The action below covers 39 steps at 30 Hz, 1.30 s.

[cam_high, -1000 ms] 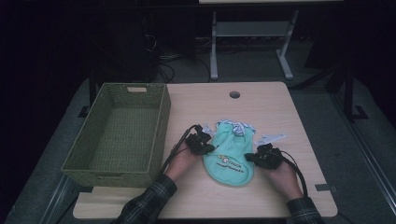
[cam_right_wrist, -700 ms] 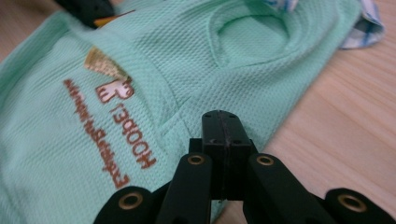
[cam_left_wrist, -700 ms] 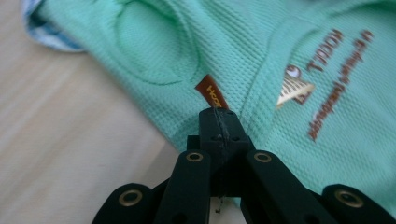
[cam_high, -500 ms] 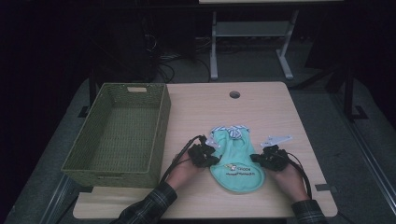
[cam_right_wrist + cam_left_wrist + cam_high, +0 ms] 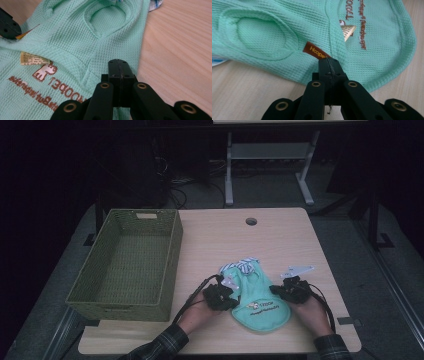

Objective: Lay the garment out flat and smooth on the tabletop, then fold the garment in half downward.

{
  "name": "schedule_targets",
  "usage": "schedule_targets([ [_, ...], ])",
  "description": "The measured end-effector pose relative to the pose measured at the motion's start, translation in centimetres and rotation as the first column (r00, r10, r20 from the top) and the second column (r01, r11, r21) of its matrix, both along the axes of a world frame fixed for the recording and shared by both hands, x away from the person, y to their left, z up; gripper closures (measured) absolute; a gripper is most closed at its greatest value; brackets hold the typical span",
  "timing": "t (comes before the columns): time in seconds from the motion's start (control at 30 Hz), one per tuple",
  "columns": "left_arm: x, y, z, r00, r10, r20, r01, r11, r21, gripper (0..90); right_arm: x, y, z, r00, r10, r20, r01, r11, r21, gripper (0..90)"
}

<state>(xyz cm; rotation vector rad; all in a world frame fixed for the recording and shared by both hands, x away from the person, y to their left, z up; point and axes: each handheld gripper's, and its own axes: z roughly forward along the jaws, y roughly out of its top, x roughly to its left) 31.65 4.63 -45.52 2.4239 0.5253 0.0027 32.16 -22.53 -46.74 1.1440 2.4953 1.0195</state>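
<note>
A mint-green waffle-knit pet shirt (image 5: 257,302) with brown lettering lies flat on the wooden table (image 5: 280,240), near its front edge. My left gripper (image 5: 234,299) is shut on the shirt's left edge, and in the left gripper view its jaws (image 5: 329,61) pinch the hem beside a small brown label (image 5: 314,50). At the shirt's right edge my right gripper (image 5: 276,292) is also shut on the fabric (image 5: 75,45), its black jaws (image 5: 119,62) pressed together over the hem. A blue-and-white striped piece (image 5: 245,265) shows at the shirt's far end.
A green woven basket (image 5: 172,250), with nothing in it, stands on the table's left side. A round cable hole (image 5: 251,221) sits near the far edge. Beyond the table a white metal frame (image 5: 270,155) stands on the dark floor.
Both hands have drawn the shirt toward the table's near edge, the left hand shifting a little rightward. Both grippers have kept their grip on it.
</note>
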Motion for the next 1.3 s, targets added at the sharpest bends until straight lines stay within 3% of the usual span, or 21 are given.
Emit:
schedule_targets([
  [0.23, 1.3, 1.1, 1.4, 0.9974, 0.061, 0.038, -0.06, 0.9976, -0.033, 81.4, 0.0, 0.0, 0.0, 1.0, -0.001, -0.001, 0.001, 1.0, 0.002, 89.9],
  [0.33, 2.1, 1.4, 1.9, 0.9953, 0.086, 0.045, -0.084, 0.9954, -0.047, 73.9, -0.1, 0.0, 0.0, 1.0, 0.001, 0.001, -0.001, 1.0, 0.002, 89.9],
  [0.6, 4.7, 1.9, 3.1, 0.9848, 0.146, 0.094, -0.14, 0.988, -0.064, 56.8, -0.1, -0.1, -0.1, 1.0, 0.003, 0.005, -0.003, 1.0, 0.004, 89.9],
  [0.8, 7.4, 2.1, 3.7, 0.9726, 0.194, 0.128, -0.185, 0.9793, -0.083, 52.8, -0.1, 0.0, 0.0, 0.9999, 0.005, 0.011, -0.005, 1.0, -0.007, 89.9],
  [0.9, 8.6, 2.2, 3.2, 0.967, 0.215, 0.136, -0.204, 0.9747, -0.09, 51.7, -0.1, 0.0, 0.0, 0.9999, 0.004, 0.011, -0.004, 1.0, -0.006, 89.8],
  [1.17, 10.5, 2.1, 0.6, 0.9696, 0.233, 0.075, -0.228, 0.9712, -0.069, 47.1, -0.1, 0.0, 0.0, 1.0, 0.004, 0.006, -0.003, 1.0, -0.002, 89.9],
  [1.3, 10.6, 2.0, -0.1, 0.9728, 0.22, 0.073, -0.218, 0.9753, -0.035, 47.3, -0.1, 0.0, 0.0, 0.9999, 0.004, 0.01, -0.004, 1.0, -0.007, 89.8],
])
